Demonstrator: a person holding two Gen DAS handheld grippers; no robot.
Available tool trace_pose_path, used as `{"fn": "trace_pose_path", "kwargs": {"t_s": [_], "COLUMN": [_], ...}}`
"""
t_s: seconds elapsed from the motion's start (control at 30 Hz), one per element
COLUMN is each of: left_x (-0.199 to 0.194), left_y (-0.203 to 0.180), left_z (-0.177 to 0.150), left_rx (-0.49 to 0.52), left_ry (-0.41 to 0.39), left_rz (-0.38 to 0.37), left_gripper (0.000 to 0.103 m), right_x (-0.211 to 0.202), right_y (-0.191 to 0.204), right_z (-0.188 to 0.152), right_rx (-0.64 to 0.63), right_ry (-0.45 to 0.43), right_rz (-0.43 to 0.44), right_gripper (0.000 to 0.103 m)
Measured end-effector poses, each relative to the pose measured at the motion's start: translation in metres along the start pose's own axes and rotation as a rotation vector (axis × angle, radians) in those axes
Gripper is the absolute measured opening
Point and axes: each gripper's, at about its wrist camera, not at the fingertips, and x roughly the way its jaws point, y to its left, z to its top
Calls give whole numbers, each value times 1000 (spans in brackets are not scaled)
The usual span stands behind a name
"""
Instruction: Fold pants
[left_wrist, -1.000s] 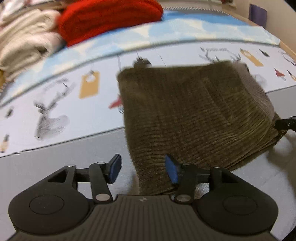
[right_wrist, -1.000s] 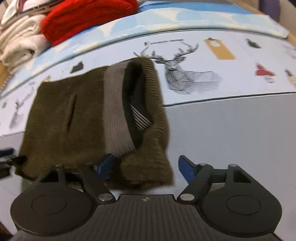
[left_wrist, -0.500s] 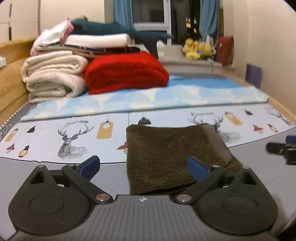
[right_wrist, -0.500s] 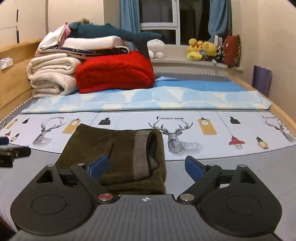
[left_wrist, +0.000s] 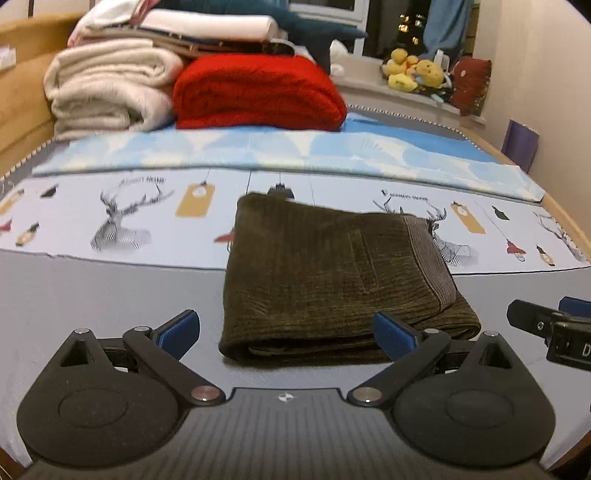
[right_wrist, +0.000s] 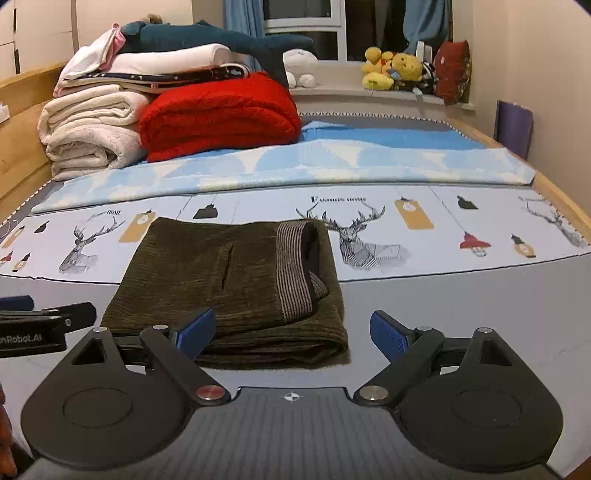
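Note:
Olive corduroy pants (left_wrist: 325, 273) lie folded into a thick rectangle on the bed, their striped grey waistband (right_wrist: 293, 269) on the right side. My left gripper (left_wrist: 286, 332) hangs open just in front of the fold's near edge, with nothing between its blue pads. Open too is my right gripper (right_wrist: 293, 334), which sits before the pants' near right corner and touches no cloth. Each gripper shows in the other's view: the right gripper (left_wrist: 554, 328) at the right edge, the left gripper (right_wrist: 37, 321) at the left edge.
A deer-print sheet (right_wrist: 424, 236) and a blue-and-white blanket (right_wrist: 332, 162) cover the bed beyond the pants. A red blanket (right_wrist: 218, 114) and stacked cream bedding (right_wrist: 88, 129) sit at the back left. Plush toys (right_wrist: 395, 70) line the windowsill. A wooden bed frame (right_wrist: 22, 122) runs along the left.
Both grippers let go of the pants, opened wide and pulled back and up. The pants now lie folded flat on the bed.

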Motion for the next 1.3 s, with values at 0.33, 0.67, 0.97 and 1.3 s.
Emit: {"fn": "trace_pose_path", "kwargs": {"t_s": [0.33, 0.67, 0.97, 1.3], "left_x": [22, 25, 24, 24], "left_y": [-8, -4, -7, -7], "left_z": [1, 2, 2, 2], "left_rx": [-11, -29, -22, -23], "left_ry": [58, 72, 72, 72], "left_rz": [25, 15, 24, 24], "left_gripper": [101, 101, 101, 101], "right_x": [20, 28, 28, 28], "right_y": [12, 8, 10, 10], "right_z": [4, 1, 1, 0], "right_rx": [-58, -51, -65, -63], "right_ry": [31, 57, 63, 62], "right_rz": [-3, 2, 14, 14], "right_gripper": [92, 92, 92, 92]}}
